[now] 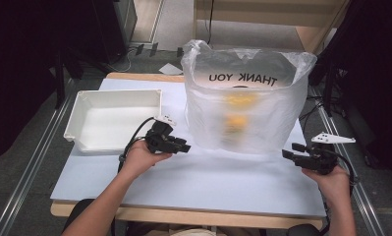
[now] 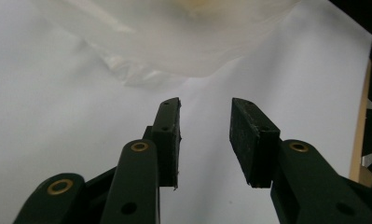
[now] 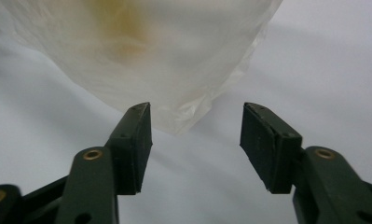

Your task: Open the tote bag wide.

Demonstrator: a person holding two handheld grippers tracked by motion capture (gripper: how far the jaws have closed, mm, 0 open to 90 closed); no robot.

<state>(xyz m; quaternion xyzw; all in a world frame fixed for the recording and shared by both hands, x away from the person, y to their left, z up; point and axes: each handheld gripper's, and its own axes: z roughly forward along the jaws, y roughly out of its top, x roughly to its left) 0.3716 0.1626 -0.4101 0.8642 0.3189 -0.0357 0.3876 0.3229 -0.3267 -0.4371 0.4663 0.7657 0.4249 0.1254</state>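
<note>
Plastic bag point(image 1: 247, 105) upright between left hand-held gripper point(image 1: 183, 146) and right hand-held gripper point(image 1: 288, 153), both released, empty.

Blurred yellow shapes point(image 1: 235, 110) inside bag point(image 1: 277, 123), perhaps fruit

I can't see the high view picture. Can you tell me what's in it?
A see-through plastic bag printed THANK YOU stands on a white table, something yellow blurred inside. An empty white bin sits left. Two hand-held grippers, left and right, flank the bag.
</note>
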